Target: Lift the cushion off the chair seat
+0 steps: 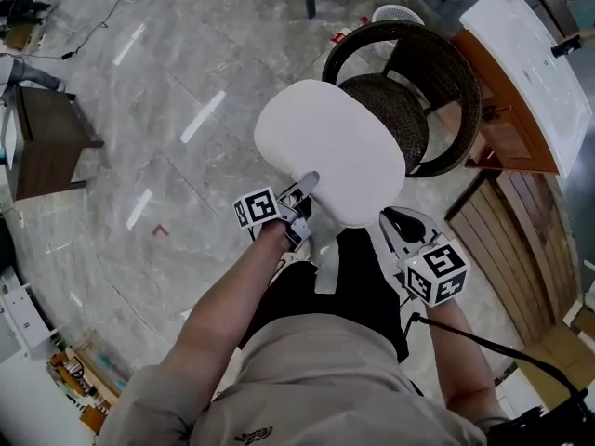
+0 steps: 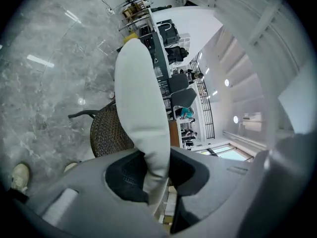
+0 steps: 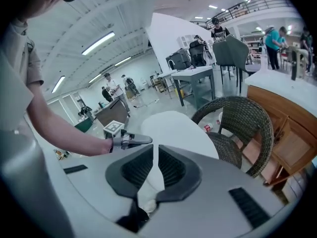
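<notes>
The white cushion (image 1: 330,147) hangs in the air in front of the round wicker chair (image 1: 446,72), clear of its dark woven seat. My left gripper (image 1: 302,193) is shut on the cushion's near left edge. In the left gripper view the cushion (image 2: 141,108) stands on edge and runs down between the jaws of that gripper (image 2: 153,155), with the chair (image 2: 106,133) behind it. My right gripper (image 1: 390,219) is at the near right edge. In its own view the right gripper (image 3: 153,155) has its pads closed on a thin fold of the cushion (image 3: 178,130), and the chair (image 3: 242,123) is at the right.
A wooden counter with a white top (image 1: 516,110) stands right of the chair. A white round fan or bin (image 1: 398,14) sits on the marble floor behind it. A dark low table (image 1: 46,137) is at the far left. People (image 3: 116,88) stand in the background.
</notes>
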Demonstrator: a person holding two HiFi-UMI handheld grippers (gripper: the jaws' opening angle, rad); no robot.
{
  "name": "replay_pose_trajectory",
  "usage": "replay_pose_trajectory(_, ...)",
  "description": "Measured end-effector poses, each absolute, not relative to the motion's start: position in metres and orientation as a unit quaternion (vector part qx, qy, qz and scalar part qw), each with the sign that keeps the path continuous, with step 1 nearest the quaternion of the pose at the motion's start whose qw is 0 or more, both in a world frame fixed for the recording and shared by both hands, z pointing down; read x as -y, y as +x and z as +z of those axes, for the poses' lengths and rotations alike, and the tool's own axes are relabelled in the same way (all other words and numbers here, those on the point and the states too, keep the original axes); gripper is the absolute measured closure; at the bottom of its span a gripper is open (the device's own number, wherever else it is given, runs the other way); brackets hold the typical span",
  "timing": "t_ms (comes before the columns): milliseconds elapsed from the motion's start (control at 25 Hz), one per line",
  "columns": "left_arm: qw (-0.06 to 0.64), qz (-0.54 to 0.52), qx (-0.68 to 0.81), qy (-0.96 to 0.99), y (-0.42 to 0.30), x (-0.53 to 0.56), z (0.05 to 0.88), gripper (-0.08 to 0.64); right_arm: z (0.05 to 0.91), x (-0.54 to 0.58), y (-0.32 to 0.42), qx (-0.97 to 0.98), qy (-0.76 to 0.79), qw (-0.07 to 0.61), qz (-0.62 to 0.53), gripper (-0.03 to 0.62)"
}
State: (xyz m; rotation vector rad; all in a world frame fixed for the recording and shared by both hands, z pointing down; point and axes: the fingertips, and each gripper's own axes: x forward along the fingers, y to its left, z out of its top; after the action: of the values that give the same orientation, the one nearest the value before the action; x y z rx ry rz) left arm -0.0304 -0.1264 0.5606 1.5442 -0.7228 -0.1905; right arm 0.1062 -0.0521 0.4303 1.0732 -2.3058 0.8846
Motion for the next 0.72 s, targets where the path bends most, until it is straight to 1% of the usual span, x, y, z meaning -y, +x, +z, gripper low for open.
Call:
replay_pose_trajectory(240, 0.647, -0.087, 0.324, 0.684, -0.077, 0.086, 0.525, 0.465, 0.401, 0.035, 0.081, 0.837, 0.399, 0.216, 0.305, 0.555)
replay_pose_trajectory(720, 0.629, -0.112, 0.333, 0.694, -0.148, 0.026, 0.469, 0.465, 0.348, -0.008, 0.024, 0.855, 0.392, 0.215, 0.263, 0.566)
